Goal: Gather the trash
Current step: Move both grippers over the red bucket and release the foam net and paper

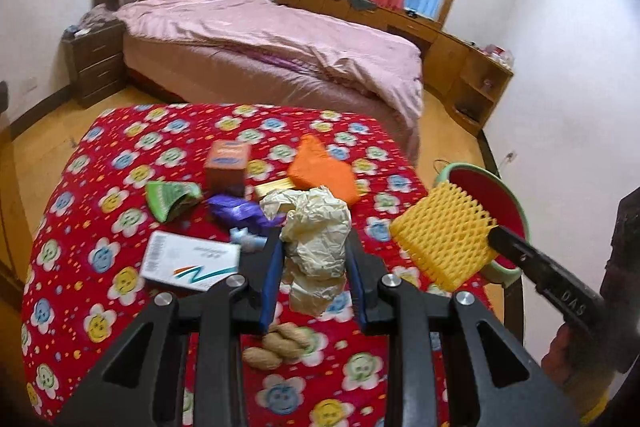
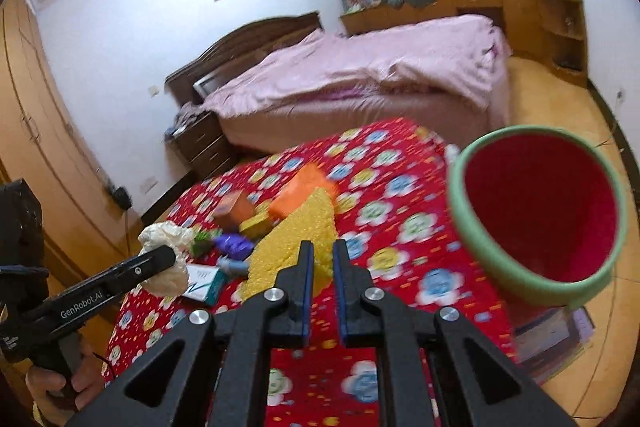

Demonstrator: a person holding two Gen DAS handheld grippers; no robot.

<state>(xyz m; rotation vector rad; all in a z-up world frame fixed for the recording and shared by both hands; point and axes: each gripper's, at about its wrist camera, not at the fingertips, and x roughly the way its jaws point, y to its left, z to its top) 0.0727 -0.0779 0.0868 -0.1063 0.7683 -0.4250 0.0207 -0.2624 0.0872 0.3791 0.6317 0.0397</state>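
My left gripper (image 1: 314, 247) is shut on a crumpled cream paper ball (image 1: 320, 227), held just above the red flowered tablecloth (image 1: 120, 187). The right wrist view shows that same gripper (image 2: 162, 259) and paper ball (image 2: 168, 239) at the left. My right gripper (image 2: 323, 255) is shut on a yellow foam fruit net (image 2: 296, 239), which sticks out forward between its fingers. In the left wrist view this net (image 1: 444, 239) hangs in front of a bin (image 1: 496, 203), red inside with a green rim. That bin (image 2: 536, 211) stands off the table's right edge.
On the cloth lie a brown box (image 1: 228, 163), an orange foam piece (image 1: 320, 167), a green wrapper (image 1: 170, 197), a purple wrapper (image 1: 240, 211), a white carton (image 1: 190, 261) and peanuts (image 1: 276, 343). A pink-covered bed (image 1: 280, 43) stands behind the table.
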